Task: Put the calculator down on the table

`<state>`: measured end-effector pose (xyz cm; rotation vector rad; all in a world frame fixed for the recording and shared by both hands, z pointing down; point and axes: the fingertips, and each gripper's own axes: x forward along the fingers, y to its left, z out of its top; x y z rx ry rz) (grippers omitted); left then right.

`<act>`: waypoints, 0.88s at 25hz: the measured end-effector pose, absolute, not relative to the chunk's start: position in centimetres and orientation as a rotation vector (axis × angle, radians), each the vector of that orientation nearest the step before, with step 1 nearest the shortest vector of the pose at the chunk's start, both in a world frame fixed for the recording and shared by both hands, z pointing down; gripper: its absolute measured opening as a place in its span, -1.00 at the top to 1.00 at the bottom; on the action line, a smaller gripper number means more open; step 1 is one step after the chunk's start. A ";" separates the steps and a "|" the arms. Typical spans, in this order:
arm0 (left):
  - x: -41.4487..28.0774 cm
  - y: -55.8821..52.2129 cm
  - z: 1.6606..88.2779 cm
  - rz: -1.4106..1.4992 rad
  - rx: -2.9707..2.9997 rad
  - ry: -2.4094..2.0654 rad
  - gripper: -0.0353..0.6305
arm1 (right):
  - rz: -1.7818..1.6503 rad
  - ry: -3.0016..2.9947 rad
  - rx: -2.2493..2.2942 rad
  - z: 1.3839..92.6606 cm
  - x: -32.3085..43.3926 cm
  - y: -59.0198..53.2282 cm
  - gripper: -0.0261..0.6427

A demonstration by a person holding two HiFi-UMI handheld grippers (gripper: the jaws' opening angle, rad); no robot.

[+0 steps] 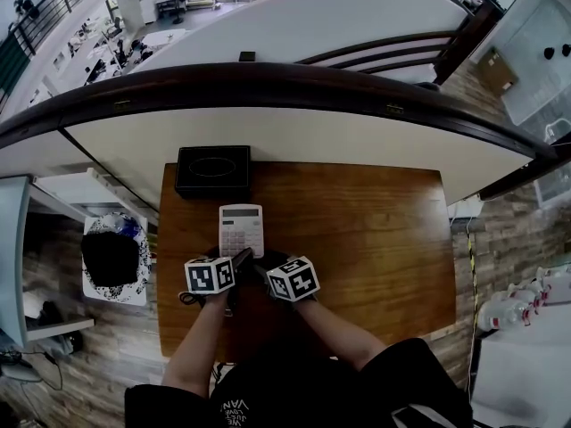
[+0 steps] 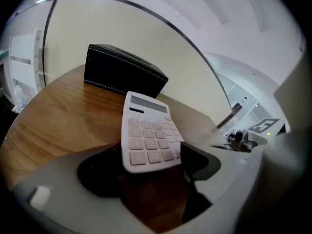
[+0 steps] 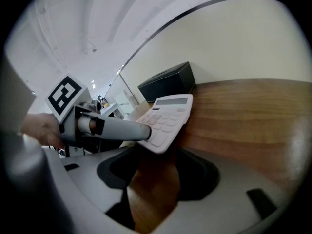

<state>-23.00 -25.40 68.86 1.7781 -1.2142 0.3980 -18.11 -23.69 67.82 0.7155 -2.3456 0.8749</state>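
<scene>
A white calculator (image 1: 241, 228) lies keys-up on the wooden table (image 1: 375, 239), just short of a black box (image 1: 212, 169). My left gripper (image 1: 239, 260) reaches it from the near side. In the left gripper view the calculator's (image 2: 148, 135) near end sits between the wide-apart jaws of that gripper (image 2: 148, 173); the right pad is close to its edge, the left pad stands clear. The right gripper view shows a left finger (image 3: 117, 129) tipped against the calculator (image 3: 165, 118). My right gripper (image 3: 156, 179) hovers open beside it with only bare wood between its jaws.
The black box (image 2: 122, 69) stands at the table's far left edge, against a curved cream partition (image 1: 294, 132). A bin with a black bag (image 1: 111, 259) is on the floor to the left, and bottles (image 1: 517, 310) stand on the floor to the right.
</scene>
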 end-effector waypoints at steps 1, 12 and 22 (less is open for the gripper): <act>-23.1 -25.3 68.9 0.416 1.783 -1.212 -0.18 | 0.875 -2.345 0.715 67.8 -18.1 -23.7 0.31; -24.3 -24.8 68.5 0.484 1.811 -1.284 -0.25 | 0.873 -2.348 0.708 67.8 -18.0 -23.5 0.31; -26.1 -22.9 64.9 0.300 1.861 -1.339 -0.24 | 0.866 -2.400 0.798 64.6 -16.6 -22.6 0.31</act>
